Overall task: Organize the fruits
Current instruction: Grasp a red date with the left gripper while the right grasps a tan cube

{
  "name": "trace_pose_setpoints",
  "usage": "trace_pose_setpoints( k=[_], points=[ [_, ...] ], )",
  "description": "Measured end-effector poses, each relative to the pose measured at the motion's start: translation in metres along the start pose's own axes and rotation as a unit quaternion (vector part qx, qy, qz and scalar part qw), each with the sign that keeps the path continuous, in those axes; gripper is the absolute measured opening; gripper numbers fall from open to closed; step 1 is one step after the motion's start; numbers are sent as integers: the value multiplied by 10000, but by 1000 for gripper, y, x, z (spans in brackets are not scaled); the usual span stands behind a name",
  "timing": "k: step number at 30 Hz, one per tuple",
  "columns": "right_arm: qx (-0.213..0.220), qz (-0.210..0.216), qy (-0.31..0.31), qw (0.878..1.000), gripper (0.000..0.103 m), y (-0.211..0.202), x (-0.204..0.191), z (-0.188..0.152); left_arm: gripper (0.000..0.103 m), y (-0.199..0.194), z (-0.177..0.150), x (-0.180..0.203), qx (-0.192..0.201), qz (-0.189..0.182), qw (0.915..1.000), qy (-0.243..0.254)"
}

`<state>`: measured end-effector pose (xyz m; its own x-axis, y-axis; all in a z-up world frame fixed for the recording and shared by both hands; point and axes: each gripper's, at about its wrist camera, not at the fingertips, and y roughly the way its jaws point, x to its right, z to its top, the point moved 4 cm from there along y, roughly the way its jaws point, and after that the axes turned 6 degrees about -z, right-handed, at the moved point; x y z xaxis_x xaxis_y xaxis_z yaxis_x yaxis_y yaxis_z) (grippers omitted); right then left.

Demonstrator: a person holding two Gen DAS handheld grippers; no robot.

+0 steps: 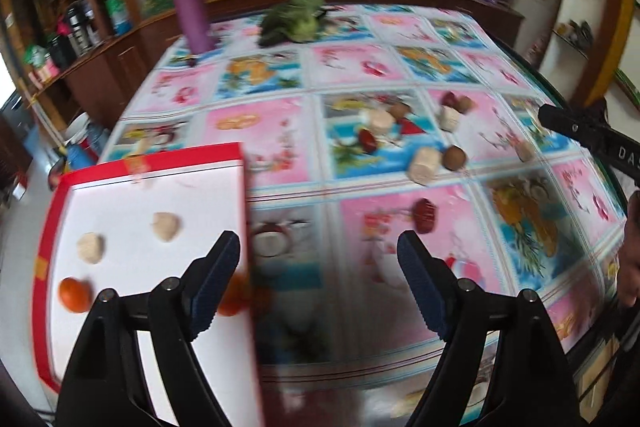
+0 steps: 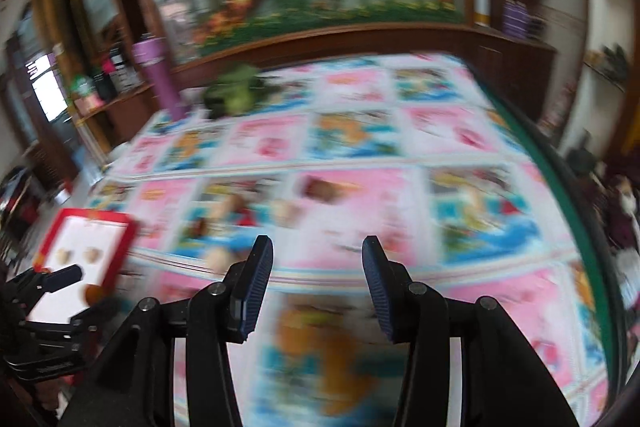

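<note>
- hovering above the tabletop (image 1: pixel 280 115), the left tongs (image 1: pixel 318 247) stand spread wide with nothing between the pads, one finger over the right edge of the red-rimmed tray (image 1: pixel 52 211).
- the tray sits at the tabletop's left side with a white floor; on it lie two pale peeled pieces (image 1: pixel 91 247) (image 1: pixel 166 226) and an orange fruit (image 1: pixel 74 294), with another orange fruit (image 1: pixel 234 297) partly hidden behind the left finger.
- loose fruits are scattered on the patterned cloth right of the tray: a dark red one (image 1: pixel 425 215) nearest the left tongs, a pale chunk (image 1: pixel 424 165) just beside a brown round one (image 1: pixel 455 158), and a cluster of pale, red and brown pieces (image 1: pixel 380 125) farther back.
- a purple cylinder (image 1: pixel 188 3) stands upright at the far left corner, with leafy greens (image 1: pixel 294 17) near it.
- the right tongs (image 2: pixel 318 259) are also parted and empty, held over the cloth; that view is heavily blurred.
- in the right wrist view the tray (image 2: pixel 52 231) shows at far left, with the left tongs reaching over it.
</note>
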<state>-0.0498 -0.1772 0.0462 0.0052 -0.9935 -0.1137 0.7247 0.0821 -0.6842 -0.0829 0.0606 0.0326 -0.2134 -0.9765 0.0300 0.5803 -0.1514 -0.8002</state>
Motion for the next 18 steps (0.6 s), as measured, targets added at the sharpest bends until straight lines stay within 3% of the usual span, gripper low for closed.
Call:
trace_pose_setpoints(
  k=[5,14,16,18],
  points=[
    [-336,-194,157,9991,46,25,39,-16,81,28,4,31,-223,-196,9993,214],
    [-497,-192,-43,9986,46,53,35,-18,81,53,2,48,-501,-491,9972,241],
    [-578,-244,-47,9980,46,60,33,-19,78,56,1,48,-532,-548,9968,225],
    [-699,-243,-14,9973,46,68,29,-20,67,60,0,49,-570,-608,9962,236]
  ],
)
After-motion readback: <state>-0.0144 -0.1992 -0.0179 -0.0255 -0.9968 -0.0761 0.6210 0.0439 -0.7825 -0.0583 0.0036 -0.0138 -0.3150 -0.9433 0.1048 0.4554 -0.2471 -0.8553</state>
